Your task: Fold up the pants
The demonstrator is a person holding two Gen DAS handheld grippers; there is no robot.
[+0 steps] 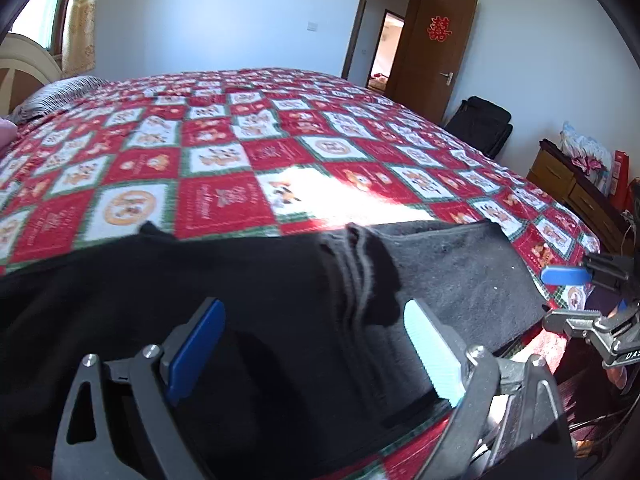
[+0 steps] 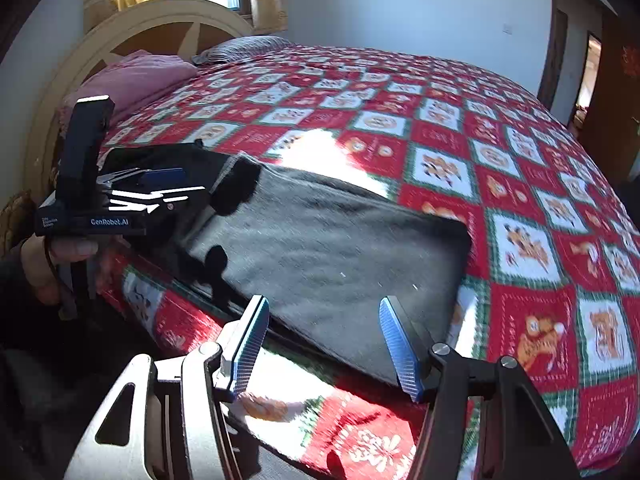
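Lying along the near edge of the bed [image 2: 520,168], the pants [image 2: 328,256] were a dark, flat, folded bundle on the red-and-white checked quilt [image 1: 224,148], with a bunched black fold [image 1: 360,276] standing up near the middle and a sunlit patch of quilt just behind it. The left gripper [image 1: 310,348] hovered over the darker half of the pants, its fingers [image 1: 196,352] spread wide and gripping nothing, the cloth showing between them but not pinched. The right gripper [image 2: 322,346] hung over the grey half near the bed's edge, its fingers [image 2: 400,350] parted at a middling width, again with no cloth caught between the pads. In the right wrist view the left gripper [image 2: 120,200] appeared at the far left end of the pants, held by a hand [image 2: 52,264]; in the left wrist view a blue pad of the right gripper [image 1: 566,274] showed at the far right. A pink pillow [image 2: 136,76] and a striped one [image 2: 244,46] lay at the headboard [image 2: 132,26], and a brown door [image 1: 436,52] stood open beyond the bed
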